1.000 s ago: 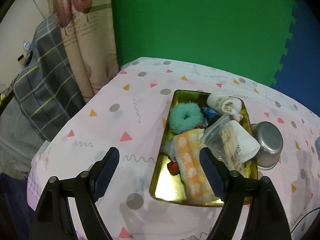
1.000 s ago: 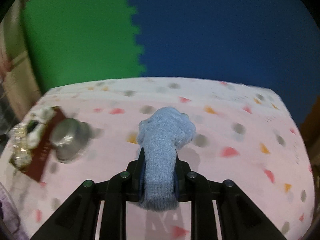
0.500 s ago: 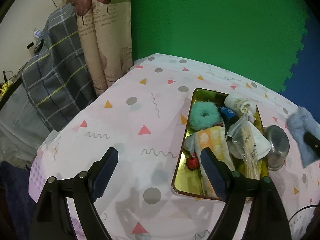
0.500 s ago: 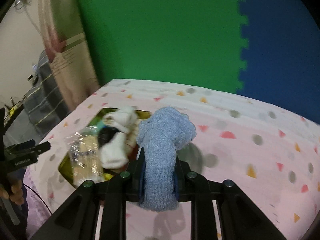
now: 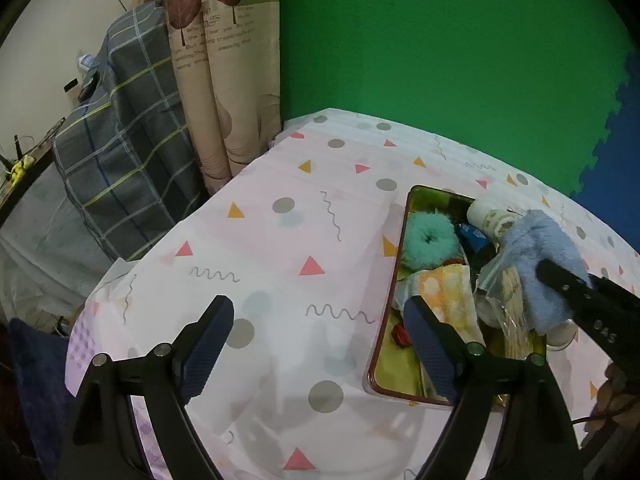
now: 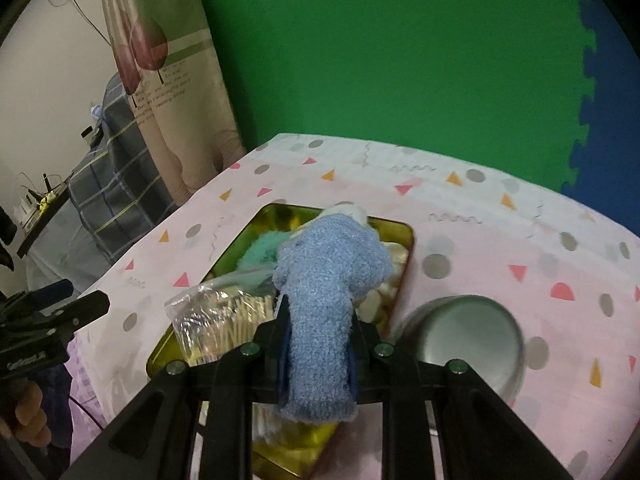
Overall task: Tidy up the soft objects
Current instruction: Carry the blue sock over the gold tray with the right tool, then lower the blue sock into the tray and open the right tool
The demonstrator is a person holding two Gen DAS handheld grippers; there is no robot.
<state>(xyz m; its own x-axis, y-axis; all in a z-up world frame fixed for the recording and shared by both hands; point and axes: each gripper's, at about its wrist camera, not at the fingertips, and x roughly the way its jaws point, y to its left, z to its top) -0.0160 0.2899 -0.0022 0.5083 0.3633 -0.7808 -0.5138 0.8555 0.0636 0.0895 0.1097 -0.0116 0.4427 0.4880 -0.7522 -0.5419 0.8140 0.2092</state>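
My right gripper is shut on a fluffy blue sock and holds it above the gold tray. The sock also shows in the left wrist view, over the tray's right side. The tray holds a teal scrunchie, an orange dotted cloth, a clear bag of cotton swabs and a white roll. My left gripper is open and empty, just left of the tray's near end.
A steel bowl sits upside down on the patterned tablecloth right of the tray. A plaid bundle and a curtain stand beyond the table's left edge. Green and blue foam walls are behind.
My right gripper has swung left with the blue sock, from over bare table to above the tray. My left gripper has drifted left and back, still open.
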